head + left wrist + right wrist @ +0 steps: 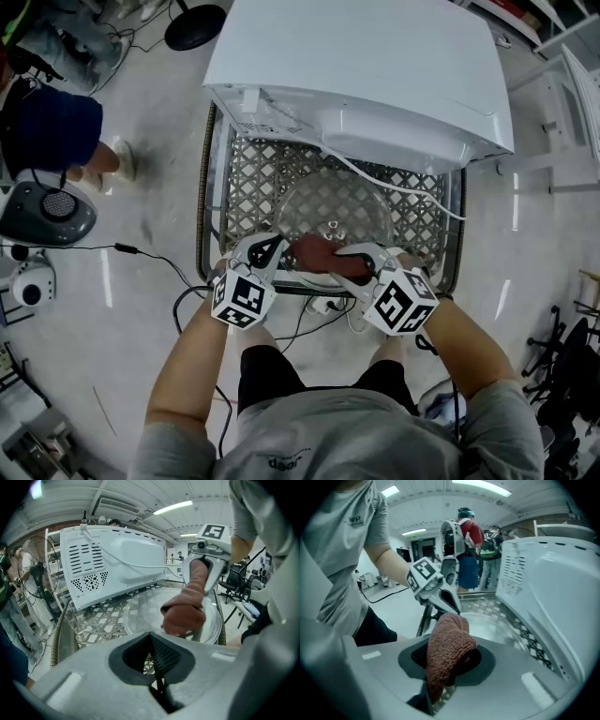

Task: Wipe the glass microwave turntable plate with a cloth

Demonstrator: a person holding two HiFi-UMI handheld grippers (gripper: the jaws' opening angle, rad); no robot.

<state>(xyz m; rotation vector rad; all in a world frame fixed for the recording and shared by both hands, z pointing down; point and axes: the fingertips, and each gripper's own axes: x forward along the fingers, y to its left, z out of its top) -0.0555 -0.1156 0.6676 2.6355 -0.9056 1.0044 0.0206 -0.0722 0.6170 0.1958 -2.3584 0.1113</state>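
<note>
The clear glass turntable plate (337, 208) lies on a lattice table top in front of the white microwave (366, 66). My left gripper (278, 253) is at the plate's near left rim, jaws shut on the edge as far as the left gripper view (154, 660) shows. My right gripper (352, 258) is shut on a brown cloth (328, 255), which rests on the plate's near part. In the right gripper view the cloth (447, 653) bulges out of the jaws over the plate (492, 627). The left gripper view shows the cloth (185, 611) hanging from the right gripper (206, 569).
The microwave (117, 564) fills the far half of the wicker-framed table (211, 187), its cord (394, 183) trailing over the lattice. Cables lie on the floor below me. A person (56, 131) stands at the left; others (464, 550) stand further off.
</note>
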